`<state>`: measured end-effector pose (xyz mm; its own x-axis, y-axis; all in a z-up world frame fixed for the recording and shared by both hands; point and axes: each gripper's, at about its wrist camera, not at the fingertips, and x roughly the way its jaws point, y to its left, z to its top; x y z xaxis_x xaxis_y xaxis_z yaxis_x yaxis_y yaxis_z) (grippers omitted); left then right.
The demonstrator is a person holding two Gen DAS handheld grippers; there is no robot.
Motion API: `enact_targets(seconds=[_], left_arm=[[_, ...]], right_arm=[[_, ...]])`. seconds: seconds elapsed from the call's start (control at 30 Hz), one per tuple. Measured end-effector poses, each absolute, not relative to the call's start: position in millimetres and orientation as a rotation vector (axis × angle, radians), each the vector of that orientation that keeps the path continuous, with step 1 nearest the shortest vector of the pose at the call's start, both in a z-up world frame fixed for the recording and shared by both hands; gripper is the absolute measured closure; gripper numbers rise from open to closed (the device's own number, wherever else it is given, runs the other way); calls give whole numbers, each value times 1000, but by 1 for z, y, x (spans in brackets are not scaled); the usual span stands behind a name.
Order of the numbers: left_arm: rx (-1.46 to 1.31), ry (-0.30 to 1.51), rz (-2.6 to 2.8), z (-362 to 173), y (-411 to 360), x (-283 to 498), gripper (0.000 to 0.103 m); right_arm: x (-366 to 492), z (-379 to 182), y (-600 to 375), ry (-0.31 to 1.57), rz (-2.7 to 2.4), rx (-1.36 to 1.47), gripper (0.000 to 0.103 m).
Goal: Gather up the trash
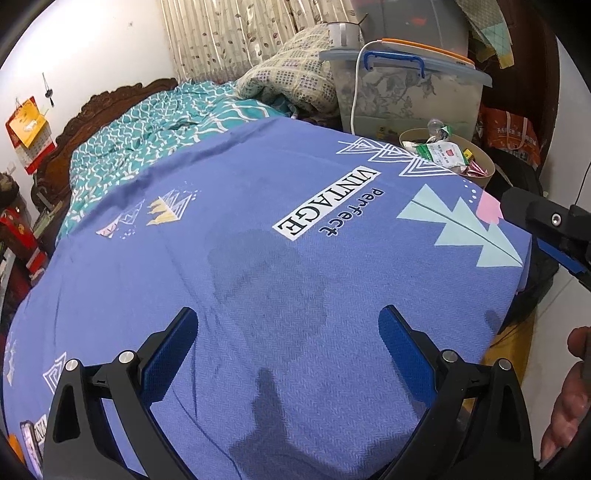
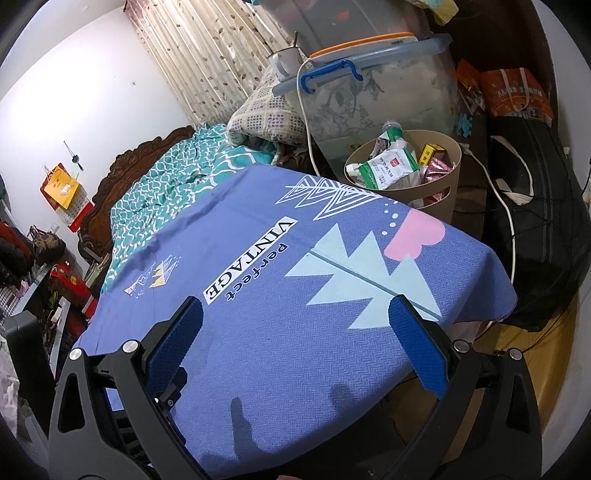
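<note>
Both the left gripper (image 1: 288,328) and right gripper (image 2: 295,319) hang spread and empty over the blue table (image 2: 280,354). Trash fills the bin (image 2: 441,192) beyond; collection looks finished, unless scraps hide off-frame.

Blue cloth (image 1: 258,258) hides the bin's (image 1: 480,177) near side; wrapper (image 2: 384,168) print perhaps too small.

From my spot the blue cloth (image 1: 258,295) fills the middle. At eleven o'clock stands a carved wooden headboard (image 1: 99,110) against the white wall (image 1: 92,44). At twelve hangs a leaf-print curtain (image 1: 229,33). At one sits a clear storage box (image 1: 402,88).
</note>
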<state>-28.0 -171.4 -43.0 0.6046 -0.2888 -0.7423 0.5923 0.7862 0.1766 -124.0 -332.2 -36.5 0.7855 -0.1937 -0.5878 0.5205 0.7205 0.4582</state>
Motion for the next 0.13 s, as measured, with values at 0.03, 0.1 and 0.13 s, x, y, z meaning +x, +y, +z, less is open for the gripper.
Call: enact_targets(seconds=[0.03,0.1,0.13], left_arm=[[430,769,-528,-43,-171,-27,9],[426,773,-526,-44,-170,-27,9],[424,775,-526,-44,-169,-27,9]], right_arm=[[-124,-36,-332,538,-416,655,3],[-124,-36,-331,540,-415,655,3],[-124,-37,-331,541,-415,655,3]])
